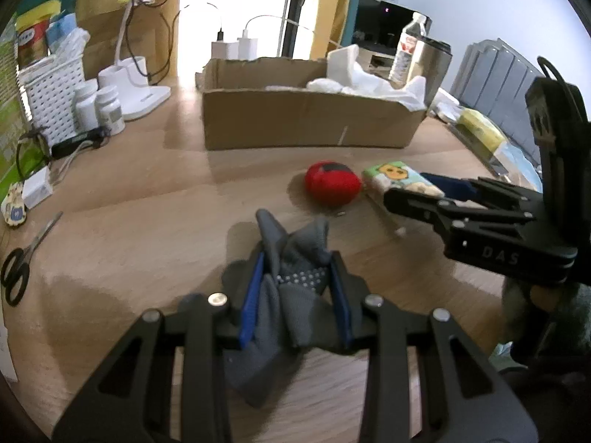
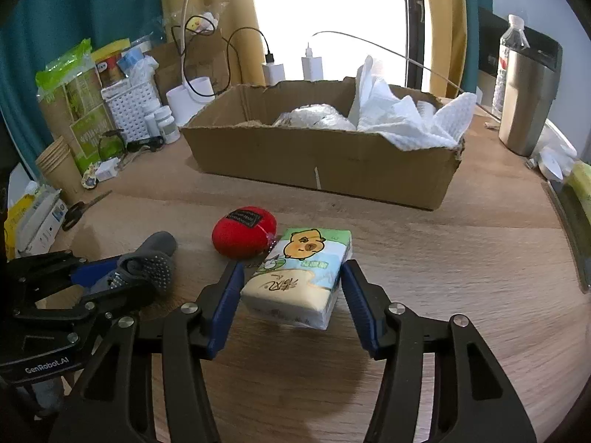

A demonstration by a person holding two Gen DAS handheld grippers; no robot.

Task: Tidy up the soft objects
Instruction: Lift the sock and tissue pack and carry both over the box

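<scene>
- The left gripper [image 1: 295,288] has its blue pads clamped on a crumpled grey fabric sock with pale grip dots [image 1: 291,284], which lies bunched on the near part of the wooden table [image 1: 147,199] — toe end sticking up beyond the fingertips, the rest trailing back under the jaws.
- The right gripper [image 2: 291,295] straddles a soft plastic-wrapped tissue pack printed with a yellow cartoon animal [image 2: 299,277], lying flat just right of the sock; the jaws stand partly open, and there seems to be a gap between the pads and the pack's sides, so it is not gripped.
- Just beyond, touching the pack's far-left corner, sits a round red plush ball with a black label [image 2: 243,230].
- Farther back stands an open brown cardboard box [image 2: 321,158] — white paper towels and a wrapped bundle already inside.
- Step in hand, as I judge it: picking up. The sock is secured; the pack is about to be.
- The next move calls for closing squarely on the pack, then lifting both clear of the box's near wall.
</scene>
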